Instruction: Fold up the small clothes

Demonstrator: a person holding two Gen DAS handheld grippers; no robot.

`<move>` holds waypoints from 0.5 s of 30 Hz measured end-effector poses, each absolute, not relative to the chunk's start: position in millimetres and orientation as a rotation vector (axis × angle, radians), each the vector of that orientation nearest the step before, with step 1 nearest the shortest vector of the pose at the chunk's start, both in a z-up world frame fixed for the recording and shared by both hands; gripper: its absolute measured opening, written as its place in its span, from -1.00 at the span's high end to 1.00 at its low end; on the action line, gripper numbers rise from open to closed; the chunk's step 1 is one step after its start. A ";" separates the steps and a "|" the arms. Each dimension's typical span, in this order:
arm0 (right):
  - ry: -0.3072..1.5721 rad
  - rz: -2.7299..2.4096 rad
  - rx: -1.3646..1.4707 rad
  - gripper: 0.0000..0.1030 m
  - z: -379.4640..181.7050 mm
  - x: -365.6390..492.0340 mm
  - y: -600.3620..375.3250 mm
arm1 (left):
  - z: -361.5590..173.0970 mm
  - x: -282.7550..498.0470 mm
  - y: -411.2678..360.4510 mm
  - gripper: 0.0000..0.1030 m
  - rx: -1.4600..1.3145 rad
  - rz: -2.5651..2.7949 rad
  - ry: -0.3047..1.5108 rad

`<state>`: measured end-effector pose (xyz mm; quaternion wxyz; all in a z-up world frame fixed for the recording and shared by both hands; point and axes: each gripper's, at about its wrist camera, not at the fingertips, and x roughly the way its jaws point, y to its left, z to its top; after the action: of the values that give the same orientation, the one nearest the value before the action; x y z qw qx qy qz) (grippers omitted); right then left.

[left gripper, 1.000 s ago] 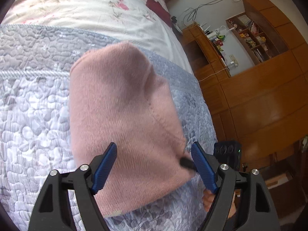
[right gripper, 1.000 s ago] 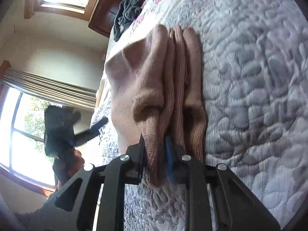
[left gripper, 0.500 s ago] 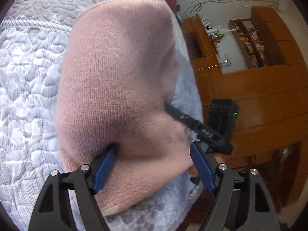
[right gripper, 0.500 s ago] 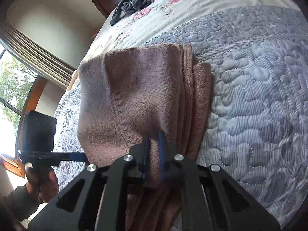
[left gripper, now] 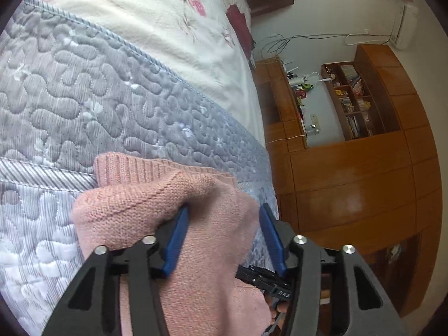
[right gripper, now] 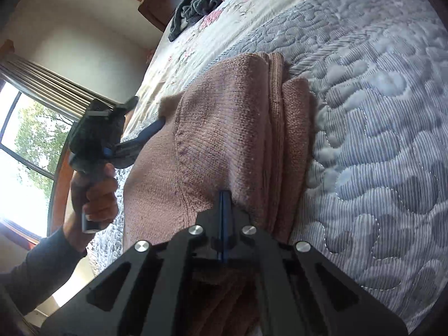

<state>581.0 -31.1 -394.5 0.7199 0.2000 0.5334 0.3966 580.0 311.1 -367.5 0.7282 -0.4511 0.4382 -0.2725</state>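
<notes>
The grey quilt [right gripper: 378, 140] is the landmark here. The pink knit sweater [right gripper: 224, 128] lies on it, just below the seam where the floral sheet [right gripper: 196, 39] starts, mostly folded with layered edges stacked along one side.

To finish this fold cleanly I'd lay the top flap down flat and line its edge up with the stack before letting go.

Left gripper [left gripper: 221, 238] has its fingers spread with knit bunched between them. Right gripper [right gripper: 224, 198] is pinched closed, though whether it's got fabric I can't tell.

Count: one sweater, two grippers, one dark garment [right gripper: 196, 2] well beyond on the sheet.
</notes>
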 end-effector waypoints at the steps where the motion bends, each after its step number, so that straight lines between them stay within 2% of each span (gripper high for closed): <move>1: 1.189 0.885 0.451 1.00 -395.2 582.8 -31.9 | -374.1 580.1 315.4 0.33 -1.026 -0.592 0.957; 3: 1.240 0.898 0.499 1.00 -393.1 588.1 -37.9 | -384.0 579.0 325.5 0.76 -1.072 -0.572 0.975; 4: 1.257 0.902 0.525 1.00 -387.8 598.7 -35.3 | -383.9 578.9 328.8 0.77 -1.070 -0.569 0.983; 5: 1.244 0.913 0.546 0.86 -374.6 598.8 -40.0 | -380.9 578.3 330.4 0.74 -1.059 -0.569 0.987; 7: 1.192 0.925 0.585 0.76 -350.6 610.1 -43.0 | -369.6 573.6 334.1 0.44 -1.059 -0.597 0.969; 8: 1.185 0.926 0.597 0.75 -343.8 619.1 -40.3 | -362.7 571.0 334.8 0.21 -1.058 -0.615 0.948; 9: 1.188 0.923 0.585 0.75 -340.0 627.2 -35.7 | -356.6 567.8 335.9 0.17 -1.052 -0.628 0.929; 12: 1.236 0.885 0.628 0.75 -351.9 656.1 -26.9 | -354.1 566.5 330.4 0.17 -1.035 -0.647 0.933; 13: 1.252 0.851 0.636 0.88 -359.6 665.5 -26.2 | -358.9 568.2 328.3 0.17 -1.020 -0.632 0.952; 14: 1.281 0.786 0.620 1.00 -372.3 673.6 -28.9 | -365.2 569.1 327.1 0.24 -1.022 -0.624 0.957; 15: 1.302 0.738 0.632 1.00 -384.8 679.5 -33.6 | -370.9 569.6 326.6 0.42 -1.031 -0.614 0.962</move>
<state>679.5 -33.6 -384.8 0.6878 0.2823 0.5818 0.3298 569.6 326.6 -370.9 0.7185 -0.4662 0.4351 -0.2777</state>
